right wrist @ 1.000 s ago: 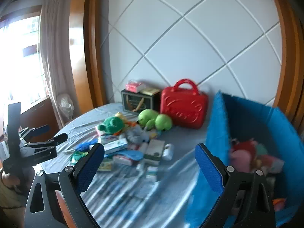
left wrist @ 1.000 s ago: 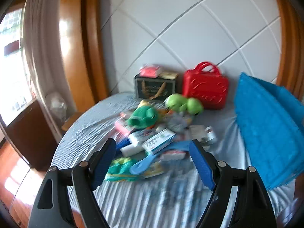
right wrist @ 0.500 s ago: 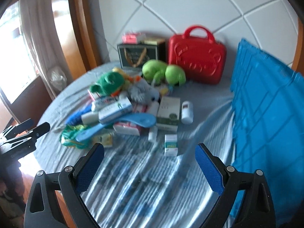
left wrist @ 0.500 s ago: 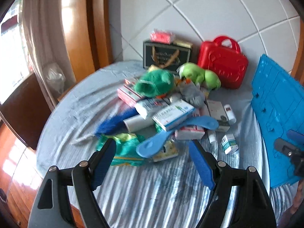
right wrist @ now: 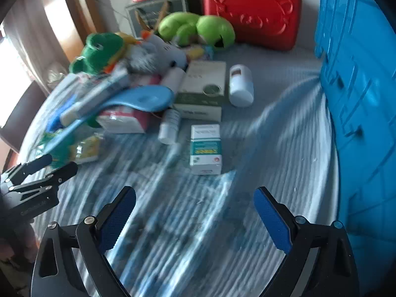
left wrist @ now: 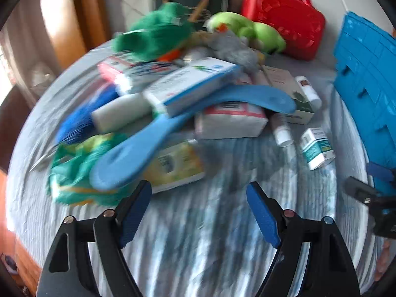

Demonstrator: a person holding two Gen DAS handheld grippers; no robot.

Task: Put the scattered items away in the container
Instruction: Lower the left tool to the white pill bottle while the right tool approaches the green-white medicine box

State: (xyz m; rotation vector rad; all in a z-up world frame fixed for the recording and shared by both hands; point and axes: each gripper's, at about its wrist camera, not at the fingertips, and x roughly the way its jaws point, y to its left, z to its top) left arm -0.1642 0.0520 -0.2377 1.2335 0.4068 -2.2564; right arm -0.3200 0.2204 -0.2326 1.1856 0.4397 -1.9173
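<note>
Glossy red plastic case (right wrist: 252, 14), ribbed blue plastic crate (right wrist: 358, 99) (matt), striped cloth bedsheet (right wrist: 198, 235), plush toys (right wrist: 195, 28)

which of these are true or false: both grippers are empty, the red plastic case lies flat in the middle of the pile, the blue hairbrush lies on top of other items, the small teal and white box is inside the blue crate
1. Both grippers are empty. True: the left gripper and right gripper stand open over the striped sheet.
2. The red plastic case lies flat mid-pile. False: it stands upright behind the pile.
3. The blue hairbrush lies on top of other items. True.
4. The small teal and white box is inside the blue crate. False: it lies on the sheet, apart from the crate.
</note>
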